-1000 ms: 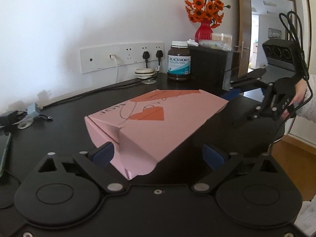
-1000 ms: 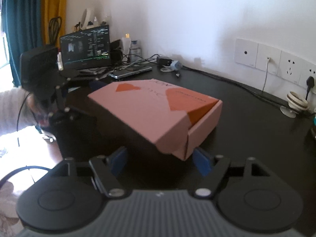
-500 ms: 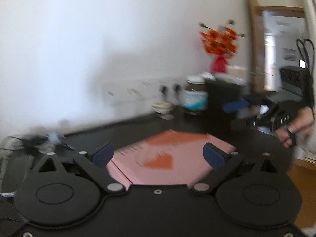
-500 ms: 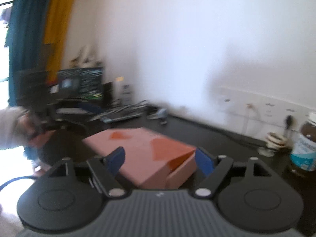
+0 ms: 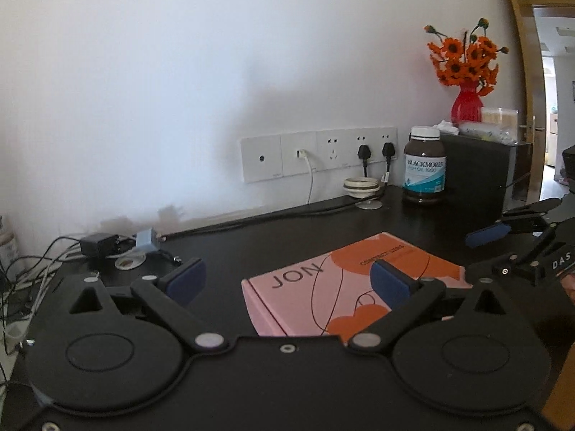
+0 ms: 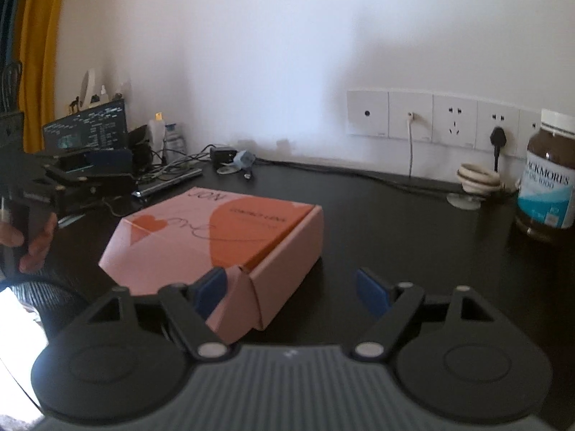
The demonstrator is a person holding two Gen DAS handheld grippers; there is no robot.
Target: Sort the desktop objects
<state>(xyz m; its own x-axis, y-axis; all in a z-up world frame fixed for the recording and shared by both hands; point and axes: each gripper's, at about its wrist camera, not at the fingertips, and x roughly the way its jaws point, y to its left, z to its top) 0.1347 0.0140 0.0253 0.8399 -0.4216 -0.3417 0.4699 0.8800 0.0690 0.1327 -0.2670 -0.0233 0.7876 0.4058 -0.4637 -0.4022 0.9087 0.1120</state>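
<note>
A pink box (image 5: 323,287) with orange shapes and "JON" printed on it lies flat on the black desk (image 5: 251,237). My left gripper (image 5: 287,282) is open above the box's near end, its right finger (image 5: 390,283) over the lid, and no pad presses on it. In the right wrist view the same box (image 6: 215,237) sits ahead to the left. My right gripper (image 6: 291,289) is open, its left finger (image 6: 212,287) beside the box's near corner and bare desk between the pads. Each gripper shows in the other's view: the right gripper (image 5: 503,237), the left gripper (image 6: 90,168).
A brown Blackmores bottle (image 5: 424,168) stands at the back right beside a black cabinet (image 5: 478,168) with a red vase of orange flowers (image 5: 465,104). Plugs and cables hang from wall sockets (image 5: 320,156). An adapter and wires (image 5: 99,246) clutter the left. A small monitor (image 6: 86,129) stands further left.
The box, tilted up close between the grippers a second ago, now lies flat on the desk. Both grippers have swung up and drawn back from it.
</note>
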